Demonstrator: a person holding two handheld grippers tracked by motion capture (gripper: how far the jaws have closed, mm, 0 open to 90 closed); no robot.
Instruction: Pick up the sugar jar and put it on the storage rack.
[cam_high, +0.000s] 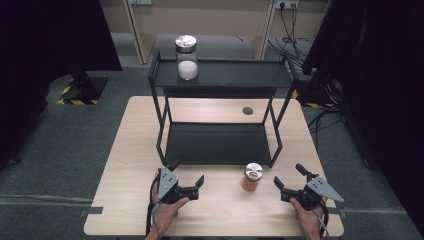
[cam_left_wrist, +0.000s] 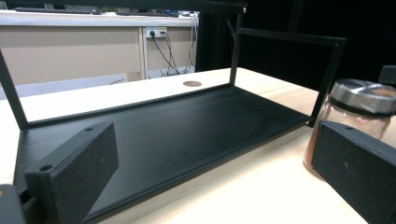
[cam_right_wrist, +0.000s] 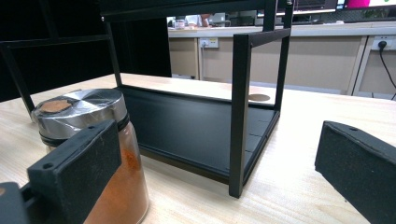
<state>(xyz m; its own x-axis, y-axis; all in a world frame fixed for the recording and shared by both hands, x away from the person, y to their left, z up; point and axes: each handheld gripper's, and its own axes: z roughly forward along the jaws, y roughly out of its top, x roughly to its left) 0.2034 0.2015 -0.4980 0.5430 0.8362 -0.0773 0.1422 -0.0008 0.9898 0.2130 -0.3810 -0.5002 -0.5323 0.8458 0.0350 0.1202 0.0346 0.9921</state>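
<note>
A small jar of orange powder (cam_high: 252, 177) (cam_left_wrist: 348, 114) (cam_right_wrist: 95, 154) with a silver lid stands on the wooden table, in front of the black two-tier shelf rack (cam_high: 220, 144) (cam_left_wrist: 168, 135) (cam_right_wrist: 201, 130). A taller jar of white powder (cam_high: 186, 57) sits on the rack's top shelf at the left. My left gripper (cam_high: 187, 172) (cam_left_wrist: 205, 182) rests open to the left of the orange jar, nothing between its jaws. My right gripper (cam_high: 289, 175) (cam_right_wrist: 219, 182) is open to the jar's right, its left jaw close beside the jar without gripping it.
The wooden table (cam_high: 125, 165) has a round cable hole (cam_high: 247, 110) behind the rack. Dark panels stand at both sides, with cables on the floor (cam_high: 295, 45) at the back right. The rack's bottom shelf is bare.
</note>
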